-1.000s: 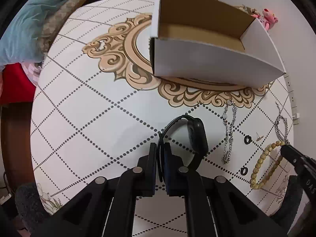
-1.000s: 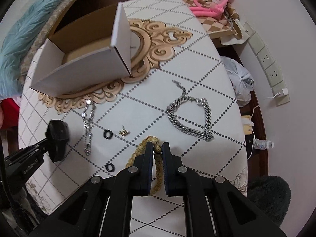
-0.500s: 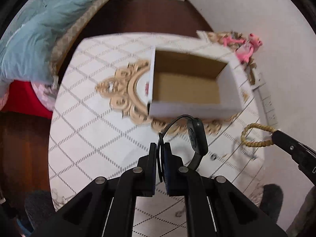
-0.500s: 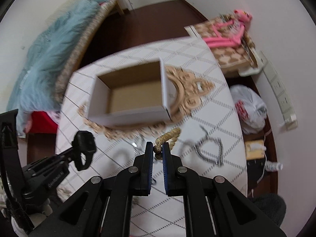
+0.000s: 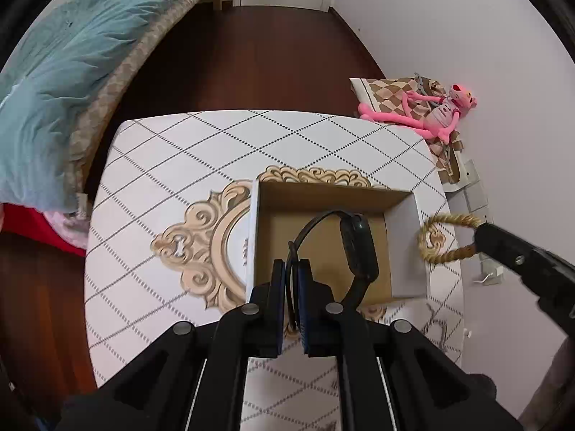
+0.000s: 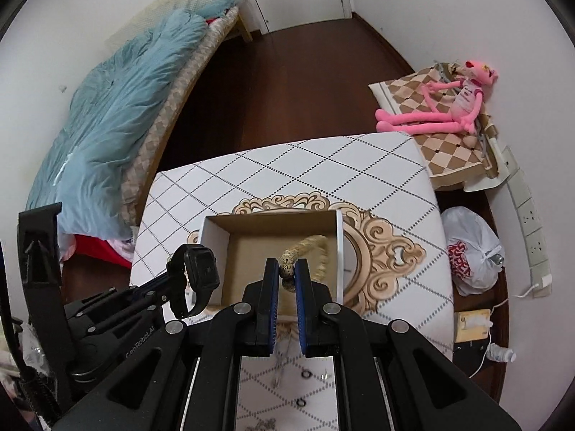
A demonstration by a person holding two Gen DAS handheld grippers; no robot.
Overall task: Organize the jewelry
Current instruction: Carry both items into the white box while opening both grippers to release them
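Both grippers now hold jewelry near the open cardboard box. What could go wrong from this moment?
1. The right gripper pinches the tan beaded bracelet by only a bead or two, so it might slip out early.
2. In the left wrist view the bracelet hangs by the white cardboard box's right wall; released there, it could land outside.
3. The left gripper holds the black smartwatch by its thin strap; both grippers crowd one small box and may collide.

box (image 5: 406, 248) on surface (image 5: 201, 165), centre | watch (image 5: 357, 248) over box, left | bead bracelet (image 6: 309, 248) over box, right | rings (image 6: 305, 373) on surface, near | plush toy (image 6: 442, 107) far right, off surface
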